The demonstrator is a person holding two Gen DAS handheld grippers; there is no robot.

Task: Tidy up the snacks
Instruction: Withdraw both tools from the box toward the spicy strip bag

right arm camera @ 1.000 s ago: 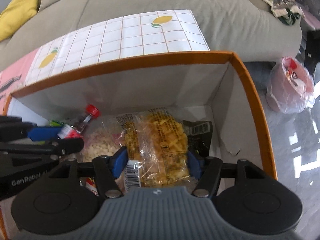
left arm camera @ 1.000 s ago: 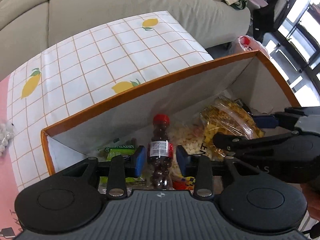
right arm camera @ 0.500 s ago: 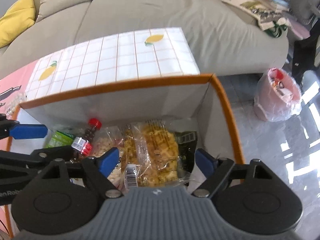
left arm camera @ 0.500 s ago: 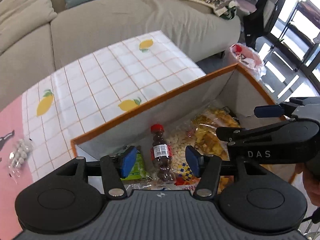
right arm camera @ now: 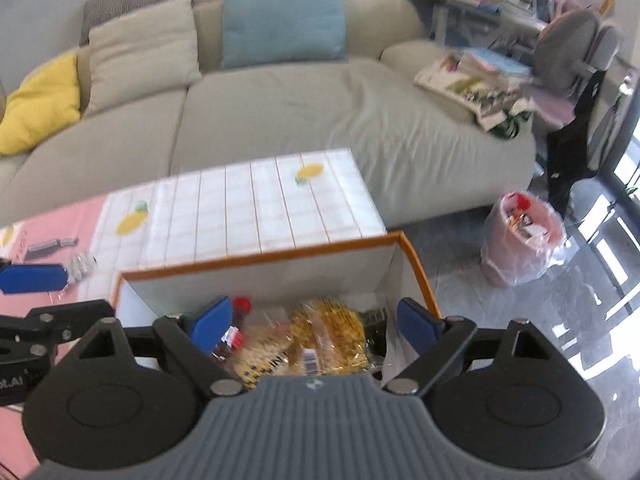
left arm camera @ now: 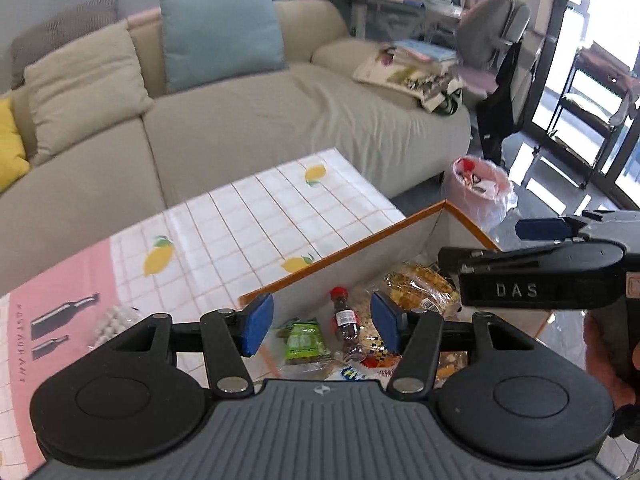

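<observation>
Above box (left arm camera: 362,246): left gripper (left arm camera: 318,322) half open, empty; right gripper (right arm camera: 314,320) just opened wide, empty, above yellow bag (right arm camera: 336,330).

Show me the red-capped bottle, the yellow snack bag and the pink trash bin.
red-capped bottle (left arm camera: 346,322), left wrist view, on its label.
yellow snack bag (right arm camera: 340,330), right wrist view, bag's middle.
pink trash bin (right arm camera: 524,240), right wrist view, plastic liner.

Bright window daylight; blurred right-wrist view

The right view is motion-blurred; the orange-rimmed box (right arm camera: 280,258) hides behind the right tool (right arm camera: 312,322), snack labels unreadable.
</observation>
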